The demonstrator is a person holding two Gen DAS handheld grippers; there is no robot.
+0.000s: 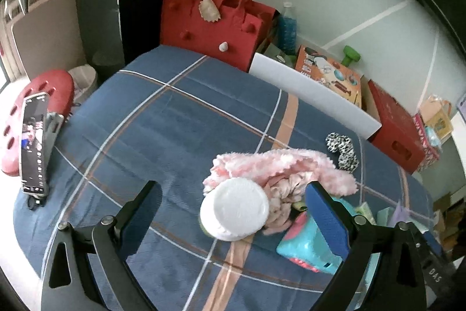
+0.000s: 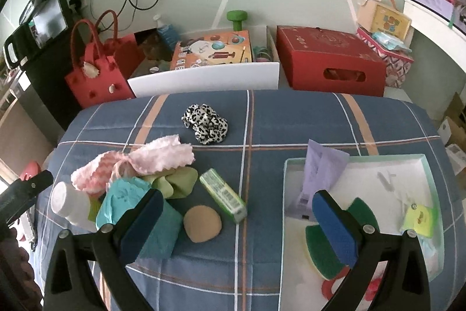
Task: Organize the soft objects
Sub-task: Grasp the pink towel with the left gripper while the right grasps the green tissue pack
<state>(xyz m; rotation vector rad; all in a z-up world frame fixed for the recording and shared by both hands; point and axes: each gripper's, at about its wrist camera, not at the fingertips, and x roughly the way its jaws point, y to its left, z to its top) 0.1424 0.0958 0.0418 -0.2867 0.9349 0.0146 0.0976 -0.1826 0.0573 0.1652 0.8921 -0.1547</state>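
White-capped bottle, fluffy pink cloth, crumpled

A fluffy pink cloth lies crumpled on the blue plaid worktop, draped over a small heap. Beneath and beside it sit a pale pink scrunchie, a folded green fabric piece and a teal soft item, all touching one another. A black-and-white leopard scrunchie lies apart from the heap, farther back on the cloth. A round tan sponge rests flat just in front of the heap, near a green packet. To the right stands an open, pale-rimmed box; inside it lie a green-faced sponge, a lilac pouch leaning upright and a yellow-green sachet.
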